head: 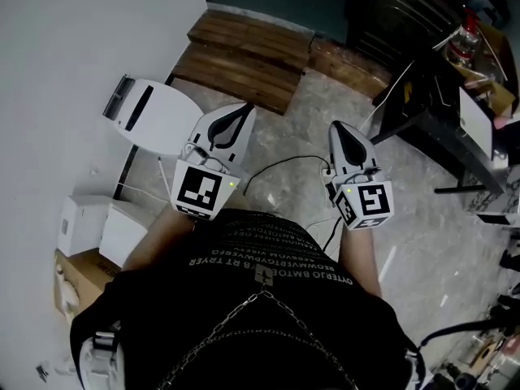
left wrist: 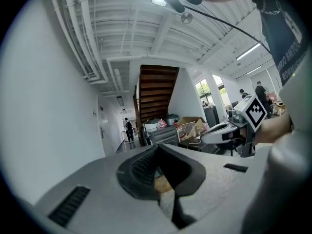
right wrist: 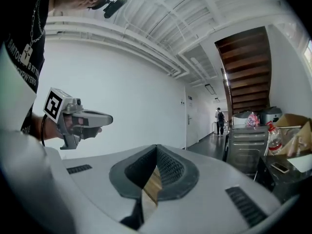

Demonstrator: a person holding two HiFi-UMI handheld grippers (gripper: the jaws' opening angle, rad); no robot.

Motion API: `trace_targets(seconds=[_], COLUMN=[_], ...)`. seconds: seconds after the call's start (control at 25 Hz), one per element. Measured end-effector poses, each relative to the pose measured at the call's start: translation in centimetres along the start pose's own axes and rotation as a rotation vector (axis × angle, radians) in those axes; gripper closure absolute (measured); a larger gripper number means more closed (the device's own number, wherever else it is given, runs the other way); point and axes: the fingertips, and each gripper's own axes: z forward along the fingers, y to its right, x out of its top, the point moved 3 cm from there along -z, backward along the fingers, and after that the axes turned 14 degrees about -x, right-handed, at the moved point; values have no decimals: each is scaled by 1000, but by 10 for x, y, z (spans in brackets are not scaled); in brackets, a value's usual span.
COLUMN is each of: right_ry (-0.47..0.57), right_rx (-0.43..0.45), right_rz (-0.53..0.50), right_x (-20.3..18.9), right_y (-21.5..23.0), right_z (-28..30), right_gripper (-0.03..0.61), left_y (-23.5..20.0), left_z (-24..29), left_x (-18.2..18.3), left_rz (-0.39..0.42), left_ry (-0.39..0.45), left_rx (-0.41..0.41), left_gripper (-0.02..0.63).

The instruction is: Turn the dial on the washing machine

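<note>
L gripper & R gripper are held out in front of the person, side by side and a bit apart. Their tips point away over the floor. L gripper's jaws are shut, tips touching, w/ nothing in them. R gripper's jaws are shut too, w/ nothing in them. Each has its marker cube back by the hand.

Washer & dial: I can't pick them out in any view. A white thing w/ a dark slot sits by the wall, just left of L gripper. I can't tell what it is. Lower down along the wall are 2 white boxes & a brown box.

Wood steps lie ahead, at the top of the head view. A black cable loops between the 2 grippers. A dark table is at the right, & a bottle stands past it, top right. The person wears a black shirt w/ a chain on it.

Both gripper views look down a hall. Brown stairs hang over it, a metal cabinet stands near, & a far-off person is at the end.
</note>
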Motion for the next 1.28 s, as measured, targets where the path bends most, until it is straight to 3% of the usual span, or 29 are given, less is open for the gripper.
trace_targets(seconds=[0.16, 0.24, 0.44, 0.76, 1.0, 1.28], right_ry=[-5, -8, -29, -33, -54, -93], right_rx=[-12, -23, -61, -81, -84, -123], right_rz=[-8, 5, 14, -2, 7, -15], right_x=[-3, -3, 0, 22, 37, 35], right_y=[-7, -12, -26, -60, -92, -109], right_z=[12, 21, 66, 155, 215, 245], right_gripper=[578, 509, 453, 451, 451, 449], left_y=[-14, -28, -84, -186, -261, -302], left_z=[0, 0, 6, 17, 19, 26], left_x=[-12, -22, -39, -52, -70, -91], left_rz=[-17, -30, -59, -35, -80, -123], left_ry=[-9, -25, -25, 3, 32, 48], left_rx=[13, 19, 27, -19, -43, -92], left_gripper=[609, 609, 609, 607, 607, 607])
